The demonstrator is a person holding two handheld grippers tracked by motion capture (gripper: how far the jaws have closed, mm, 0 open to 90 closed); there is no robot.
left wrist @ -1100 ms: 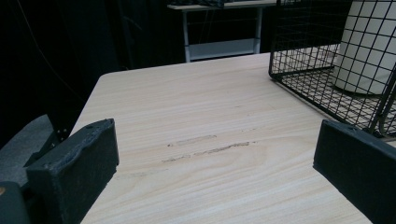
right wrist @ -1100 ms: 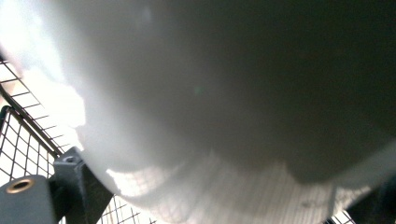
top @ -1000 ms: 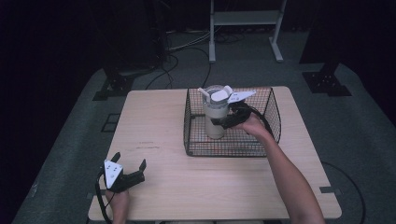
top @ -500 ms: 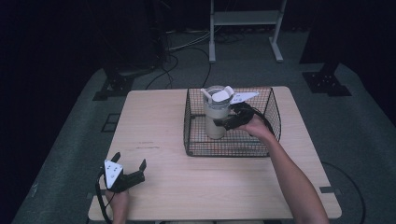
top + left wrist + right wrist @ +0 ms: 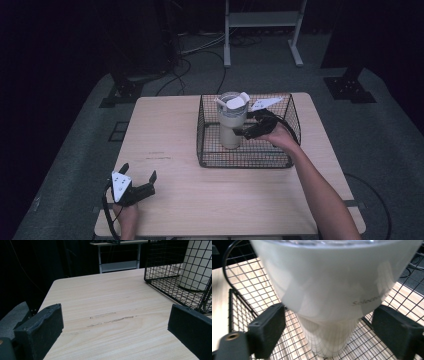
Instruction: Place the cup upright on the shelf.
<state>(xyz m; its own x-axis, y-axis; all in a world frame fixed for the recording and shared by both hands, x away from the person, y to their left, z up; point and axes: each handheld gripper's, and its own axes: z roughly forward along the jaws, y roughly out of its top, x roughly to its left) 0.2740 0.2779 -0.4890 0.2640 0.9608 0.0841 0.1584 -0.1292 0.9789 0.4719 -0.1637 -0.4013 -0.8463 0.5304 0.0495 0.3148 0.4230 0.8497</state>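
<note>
Little has shifted since the earlier frames: the right gripper (image 5: 243, 131) stays inside the black wire mesh basket (image 5: 210, 125) beside the tall white tapered tumbler with a clear lid (image 5: 231, 122), having edged slightly nearer to it, while the left gripper (image 5: 136, 184) has stayed parked near the front left corner of the pale wooden table (image 5: 170, 130).

Tumbler stands upright on the basket floor, toward the basket's left half. In the high view the right gripper's tips reach its lower body from the right side. Contact cannot be confirmed there.

Right gripper view settles the matter: the tumbler (image 5: 329, 285) sits between the two black jaws, which stand apart, one on either side of its narrower lower section. The left-hand jaw looks to be just at the wall; the other shows a gap. Judgement: positioned for a grasp at the slimmer base, not yet clamped.

Left gripper view shows its own jaws wide apart over bare table (image 5: 105, 315), nothing between them, with the basket (image 5: 160, 270) corner and the tumbler (image 5: 197, 265) off to its right. It appears idle, held clear of the work.
</note>
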